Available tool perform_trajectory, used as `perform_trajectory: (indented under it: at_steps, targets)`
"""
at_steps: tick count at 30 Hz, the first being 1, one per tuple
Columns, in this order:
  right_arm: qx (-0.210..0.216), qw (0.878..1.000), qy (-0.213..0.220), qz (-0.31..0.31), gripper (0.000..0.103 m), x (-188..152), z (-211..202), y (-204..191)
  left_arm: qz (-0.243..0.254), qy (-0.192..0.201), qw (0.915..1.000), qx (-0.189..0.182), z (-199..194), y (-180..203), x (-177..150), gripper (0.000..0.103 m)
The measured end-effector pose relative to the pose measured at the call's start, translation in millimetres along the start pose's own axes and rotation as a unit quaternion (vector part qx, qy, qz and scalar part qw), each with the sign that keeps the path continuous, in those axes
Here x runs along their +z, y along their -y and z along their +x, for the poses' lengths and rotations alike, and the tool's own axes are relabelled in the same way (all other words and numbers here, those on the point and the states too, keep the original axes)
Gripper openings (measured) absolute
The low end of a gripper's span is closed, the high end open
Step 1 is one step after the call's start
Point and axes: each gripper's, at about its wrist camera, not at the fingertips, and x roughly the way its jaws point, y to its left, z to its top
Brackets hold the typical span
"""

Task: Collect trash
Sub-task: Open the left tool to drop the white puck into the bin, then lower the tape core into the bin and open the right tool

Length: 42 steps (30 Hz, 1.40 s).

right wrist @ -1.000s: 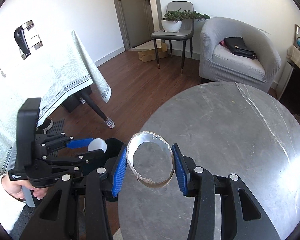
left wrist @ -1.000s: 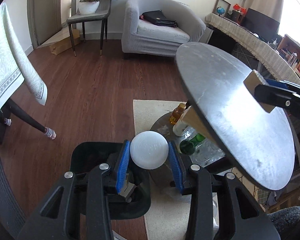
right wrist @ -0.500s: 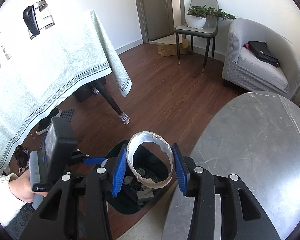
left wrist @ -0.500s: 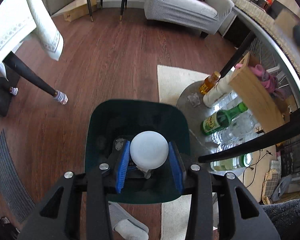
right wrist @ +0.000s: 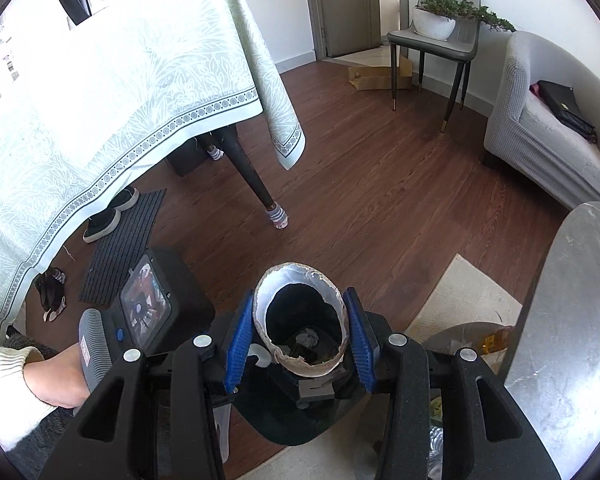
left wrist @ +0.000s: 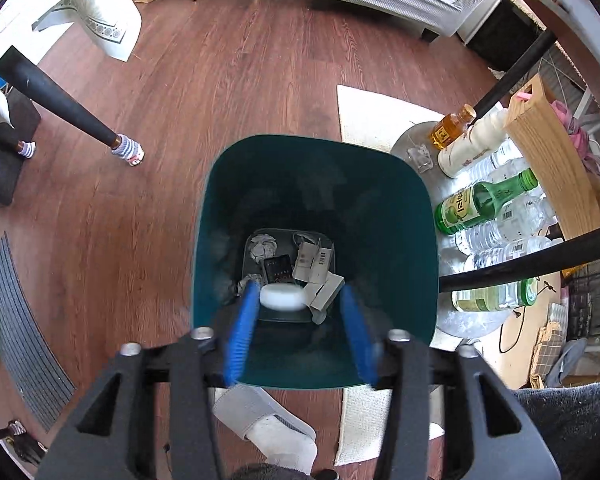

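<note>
Jaws on the left gripper [left wrist: 300, 332] are opening above the teal bin [left wrist: 220, 208], and nothing is gripped between the 2 blue pads. A second ago those pads clamped a white ball; half a second ago the ball was still pinched right over the bin's mouth. Now the white ball [left wrist: 282, 297] sits lower, inside the bin, close to the left pad but apparently free of it, above the paper scraps and small cartons [left wrist: 314, 266] at the bin's bottom. My reading is that this piece of trash has just been released and is dropping or already landing, so the left hand's share is done.

The right gripper [right wrist: 299, 334] has its jaws closed on a short cardboard ring with a silvery lining [right wrist: 300, 316], 1 pad pressing each side. Over the same second it has travelled from above the grey round table [right wrist: 572, 300] toward the bin, and the bin's dark interior now shows through the ring's hole. The ring looks close to being over the bin, so letting it go is probably the next step. A hand [right wrist: 56, 380] in a white sleeve holds the left gripper's handle beside the bin.
</note>
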Motion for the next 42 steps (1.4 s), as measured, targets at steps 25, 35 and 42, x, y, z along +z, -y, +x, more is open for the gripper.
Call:
perform_trajectory:
  at_steps: [25,35,42]
  targets:
    - [-0.014,0.99,-0.143,0.003,0.045,-44.0,101.3,-4.3,-0.017,0.174,0.9844,-0.022,-117.9,-8.1,11.8,0.032]
    - [-0.019,0.979,-0.202,-0.034,0.049,-71.4,137.1,-17.4,-0.016,0.203,0.9781,-0.045,-145.0,1.6,18.1,0.029]
    - [-0.029,0.971,-0.231,-0.052,0.06,-86.6,142.9,-19.5,-0.011,0.217,0.9746,-0.053,-158.4,9.7,18.4,0.029]
